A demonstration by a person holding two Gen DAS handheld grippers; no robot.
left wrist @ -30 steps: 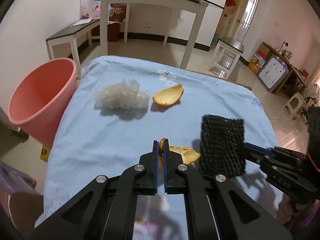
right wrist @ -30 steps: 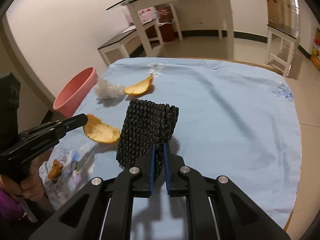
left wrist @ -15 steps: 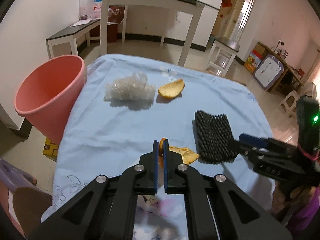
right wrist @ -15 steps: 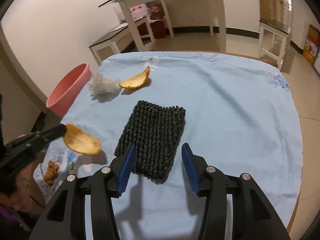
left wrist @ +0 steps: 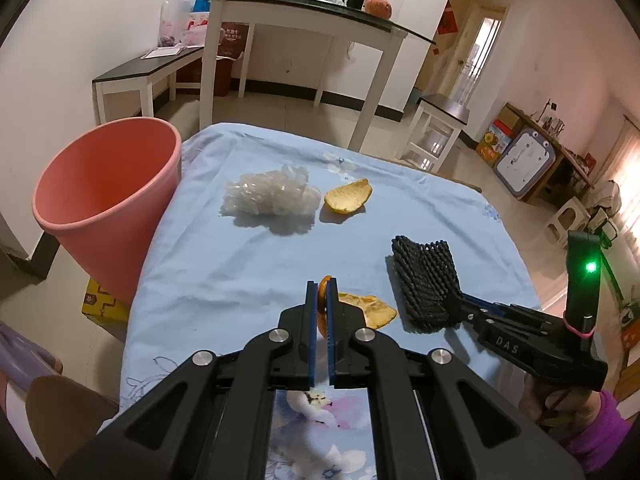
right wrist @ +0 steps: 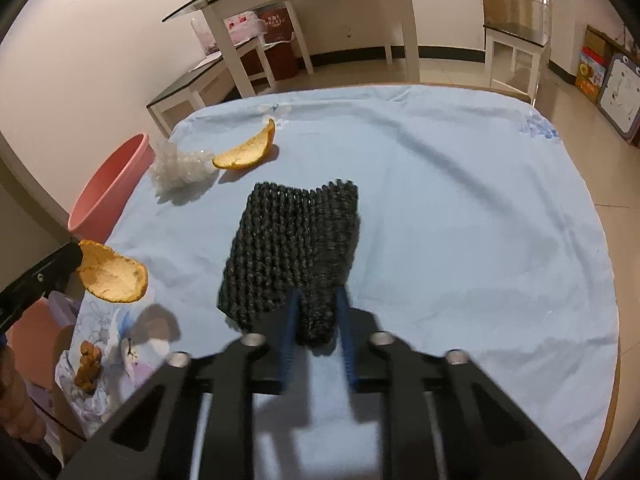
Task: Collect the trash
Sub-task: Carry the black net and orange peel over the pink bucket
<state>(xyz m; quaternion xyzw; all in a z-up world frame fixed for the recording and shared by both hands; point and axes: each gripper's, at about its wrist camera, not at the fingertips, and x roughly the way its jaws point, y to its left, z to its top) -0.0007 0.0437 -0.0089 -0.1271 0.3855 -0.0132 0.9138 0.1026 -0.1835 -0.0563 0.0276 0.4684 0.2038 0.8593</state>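
Observation:
My left gripper [left wrist: 320,292] is shut on the rim of an orange peel [left wrist: 368,310], held just above the blue cloth; the right wrist view shows this peel [right wrist: 114,276] hanging from the left fingertip. The jaws of my right gripper [right wrist: 316,300] are closing on the near edge of a black foam net [right wrist: 292,240], bunched between the pads, the rest lying on the cloth. From the left wrist view the net [left wrist: 424,276] curls up at its far end. A second peel [left wrist: 347,200] and a clear plastic wad [left wrist: 272,198] lie farther back.
A pink bin [left wrist: 104,200] stands on the floor against the table's left edge, its mouth open towards me. The table cloth [right wrist: 460,220] is blue with flower prints. White tables, stools and boxes stand on the floor beyond. A hand [left wrist: 560,400] in a purple sleeve holds the right gripper.
The right gripper let the net down, opened wide, then closed again on its near edge. The left gripper carried the peel towards the pink bin, which now looks larger.

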